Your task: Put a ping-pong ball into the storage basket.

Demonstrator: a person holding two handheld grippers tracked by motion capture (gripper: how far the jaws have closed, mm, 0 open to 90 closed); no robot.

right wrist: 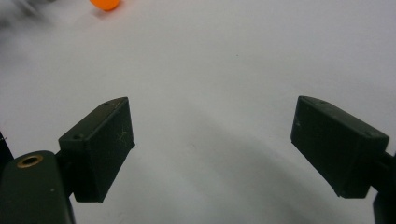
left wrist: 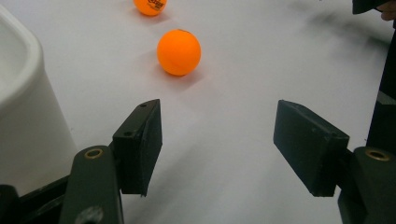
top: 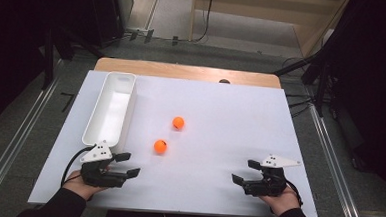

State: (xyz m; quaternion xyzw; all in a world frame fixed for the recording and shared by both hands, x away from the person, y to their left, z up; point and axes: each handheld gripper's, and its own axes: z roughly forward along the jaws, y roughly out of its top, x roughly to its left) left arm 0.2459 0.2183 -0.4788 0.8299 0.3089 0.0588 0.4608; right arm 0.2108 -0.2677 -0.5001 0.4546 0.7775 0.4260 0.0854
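Note:
Two orange balls lie on the white table sheet (top: 220, 130). The nearer ball (top: 160, 146) (left wrist: 179, 52) rests a short way ahead of my left gripper (top: 128, 164) (left wrist: 217, 140), which is open and holds nothing. The farther ball (top: 178, 122) (left wrist: 150, 5) sits beyond it, toward the middle. A long white tray (top: 109, 109) (left wrist: 23, 107) stands just left of the left gripper. My right gripper (top: 244, 172) (right wrist: 210, 144) rests open near the front right, over bare sheet, with one orange ball (right wrist: 105, 3) far off at its view's top left.
The sheet covers a wooden table whose far edge (top: 188, 70) shows. Dark stands and cables flank the table on both sides of the floor. The person's hands and dark sleeves come in at the bottom.

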